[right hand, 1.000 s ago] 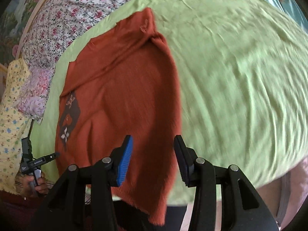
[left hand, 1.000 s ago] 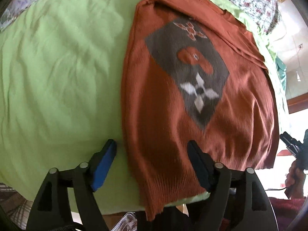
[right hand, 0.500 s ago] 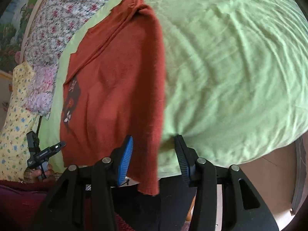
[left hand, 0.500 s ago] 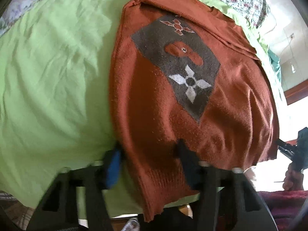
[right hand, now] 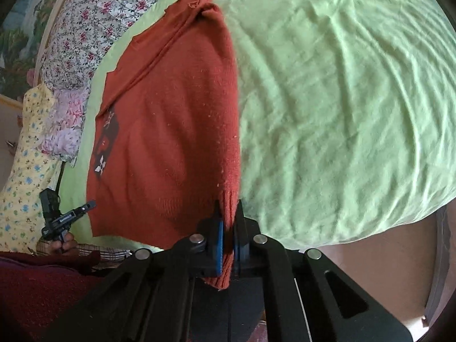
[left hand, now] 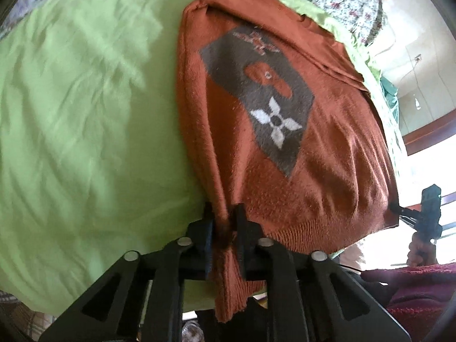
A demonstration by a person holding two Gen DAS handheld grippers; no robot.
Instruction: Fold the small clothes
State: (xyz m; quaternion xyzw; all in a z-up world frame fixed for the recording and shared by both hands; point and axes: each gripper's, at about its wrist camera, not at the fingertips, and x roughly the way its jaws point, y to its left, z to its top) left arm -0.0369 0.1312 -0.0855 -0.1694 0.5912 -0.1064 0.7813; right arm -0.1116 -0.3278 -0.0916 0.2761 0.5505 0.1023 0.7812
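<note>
We have a rust-orange knitted sweater with a grey diamond patch and white flower motif [left hand: 273,131] spread lengthwise on the bed's light green sheet [left hand: 85,114], its neck end at the far side and its ribbed hem at the near edge, part of it hanging over the edge. Our left hand-held gripper [left hand: 223,236] is clamped on the near hem corner at the sweater's left side, with a strip of ribbing dangling below its fingers. Our right hand-held gripper [right hand: 228,236] is likewise pinched tight on the near hem corner at the right side, the knit caught between the blue pad and the black one. As we read it, the sides or sleeves are already turned in, since the sweater lies as a narrow panel with a folded band running along its far right; we cannot tell exactly how the sleeves sit underneath. What is left, we judge, is the lengthwise fold: carrying the hem up toward the collar, then smoothing. Floral pillows [right hand: 85,14] lie beyond the sheet at the head of the bed, well apart from the grip points.
</note>
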